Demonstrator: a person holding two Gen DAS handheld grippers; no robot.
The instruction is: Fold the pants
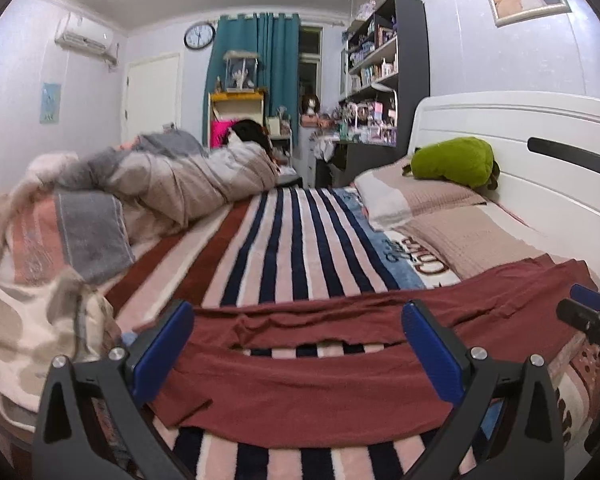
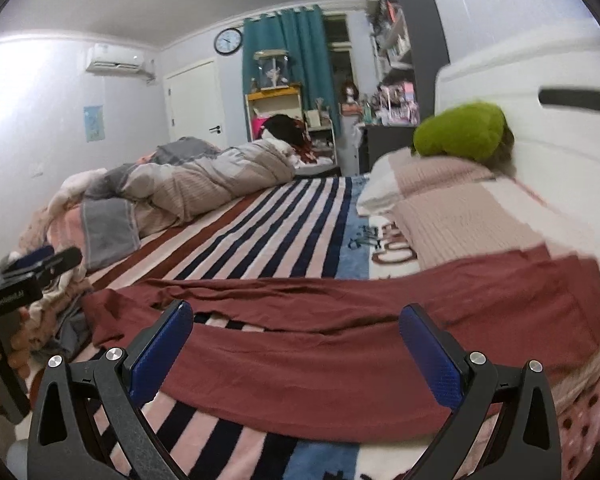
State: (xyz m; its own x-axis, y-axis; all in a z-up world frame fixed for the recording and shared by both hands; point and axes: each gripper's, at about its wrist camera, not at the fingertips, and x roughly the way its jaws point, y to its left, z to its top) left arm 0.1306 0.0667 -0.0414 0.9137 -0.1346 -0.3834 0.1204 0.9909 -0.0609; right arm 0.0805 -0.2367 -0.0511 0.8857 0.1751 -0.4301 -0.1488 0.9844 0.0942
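We hold the left hand-held gripper [image 1: 298, 344] and right hand-held gripper [image 2: 296, 344] level, both spread wide, above maroon pants [image 1: 308, 384] along the bed's [image 1: 300, 240] near edge.

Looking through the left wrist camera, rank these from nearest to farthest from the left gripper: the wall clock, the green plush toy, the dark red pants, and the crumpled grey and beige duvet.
From the left gripper:
1. Dark red pants, spread on the bed right between its fingers.
2. Crumpled grey and beige duvet, left side of the bed.
3. Green plush toy, on the pillow to the right; close to the duvet in depth, so that order is uncertain.
4. Round wall clock, on the far wall.
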